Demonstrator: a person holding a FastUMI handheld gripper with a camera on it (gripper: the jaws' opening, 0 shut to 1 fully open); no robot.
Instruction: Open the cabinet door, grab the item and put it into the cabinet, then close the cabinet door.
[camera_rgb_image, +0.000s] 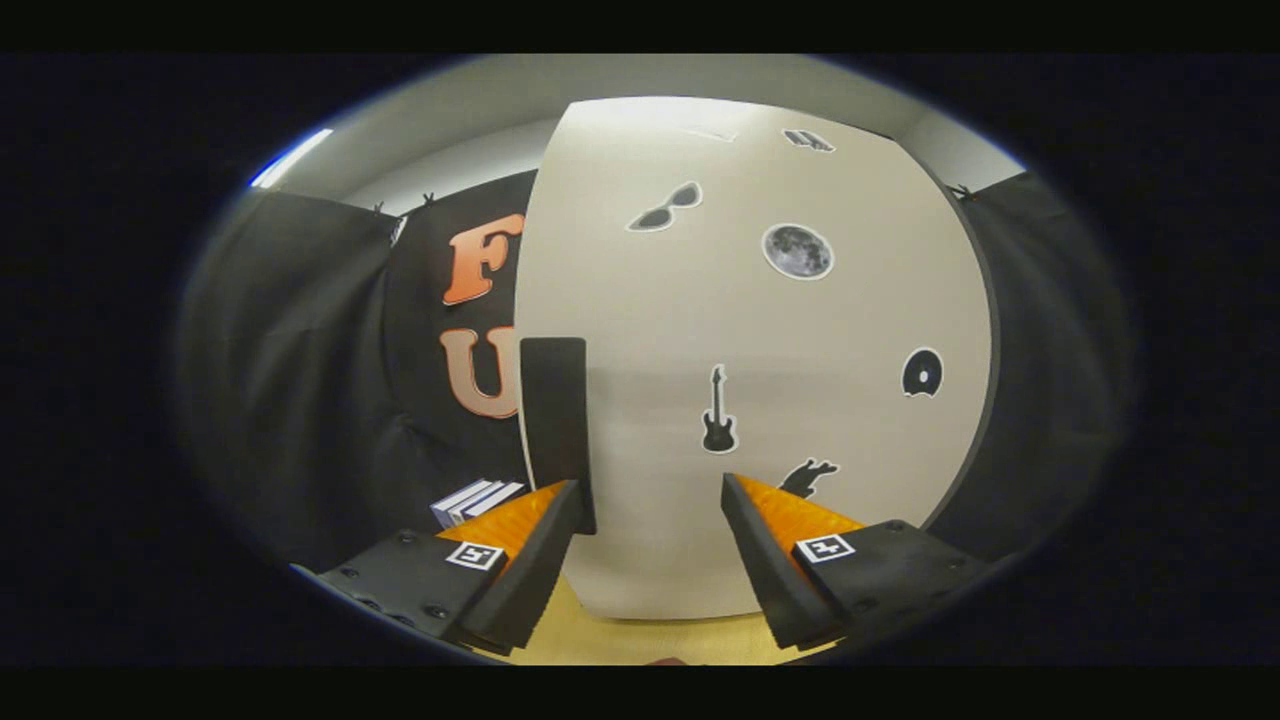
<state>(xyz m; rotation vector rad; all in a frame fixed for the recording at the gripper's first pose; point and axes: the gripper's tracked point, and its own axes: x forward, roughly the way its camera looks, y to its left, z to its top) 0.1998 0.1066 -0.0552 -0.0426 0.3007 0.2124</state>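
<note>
Facing the cabinet door (760, 380) square on, I have the gripper (650, 500) held with its fingers spread wide and nothing between them. The door is shut, as far as I can tell, a pale flat panel dotted with small stickers: a guitar sticker (718, 412) just ahead of the gap between the fingers, a moon sticker (797, 250) higher up. Along the door's left edge runs a dark upright handle (555, 420), and the left finger's tip sits right at its lower end; I cannot tell whether they touch. The right finger lies over the bare panel, well apart from the handle.

I judge the handle to be the place to take hold: stiff, narrow enough to sit between the pads, and matte, so it should not slip much. The door itself looks rigid and light, likely to swing freely on hinges at its right edge, so a gentle pull on an arc should do.

Beyond the left finger, past the door's left edge, a stack of books (478, 498) lies on the yellow worktop (620, 635); I take it, unsurely, for the item to stow.
</note>
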